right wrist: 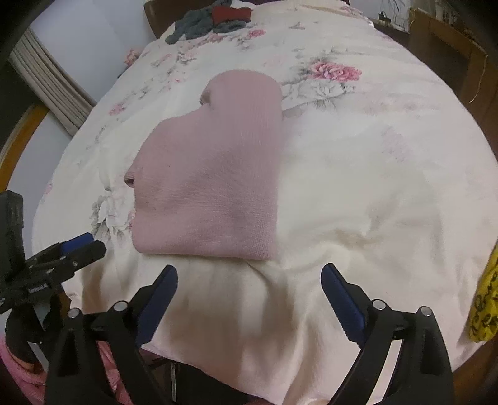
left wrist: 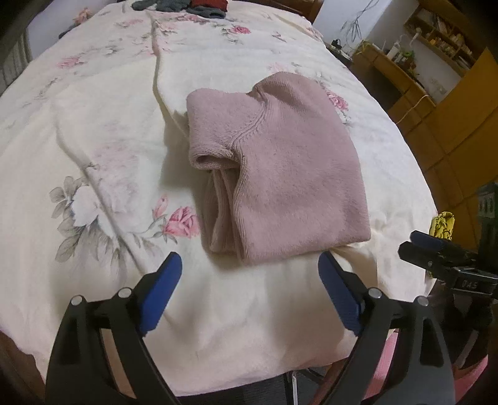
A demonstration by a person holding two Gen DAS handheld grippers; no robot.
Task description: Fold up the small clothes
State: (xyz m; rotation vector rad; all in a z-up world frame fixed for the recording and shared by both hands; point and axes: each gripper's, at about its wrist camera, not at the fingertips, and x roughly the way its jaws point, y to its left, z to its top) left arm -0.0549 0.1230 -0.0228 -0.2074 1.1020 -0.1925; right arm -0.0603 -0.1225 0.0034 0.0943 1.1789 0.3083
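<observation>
A small dusty-pink knit sweater [left wrist: 274,165] lies folded into a compact block on the floral sheet [left wrist: 102,140]; one sleeve cuff opens toward the left. In the right wrist view the same sweater [right wrist: 211,180] sits ahead and slightly left. My left gripper [left wrist: 250,271] stands open just short of the sweater's near edge, nothing between its blue pads. My right gripper [right wrist: 249,280] is open too, hovering over bare sheet below the sweater's near hem. Each gripper shows at the edge of the other's view: the right gripper [left wrist: 435,252] and the left gripper [right wrist: 71,249].
Grey and red clothes [right wrist: 211,18] are piled at the far end of the sheet. A yellow patterned item [right wrist: 485,299] lies at the right edge. Wooden furniture and shelves [left wrist: 435,62] stand beyond the right side. The near edge of the sheet drops off below the grippers.
</observation>
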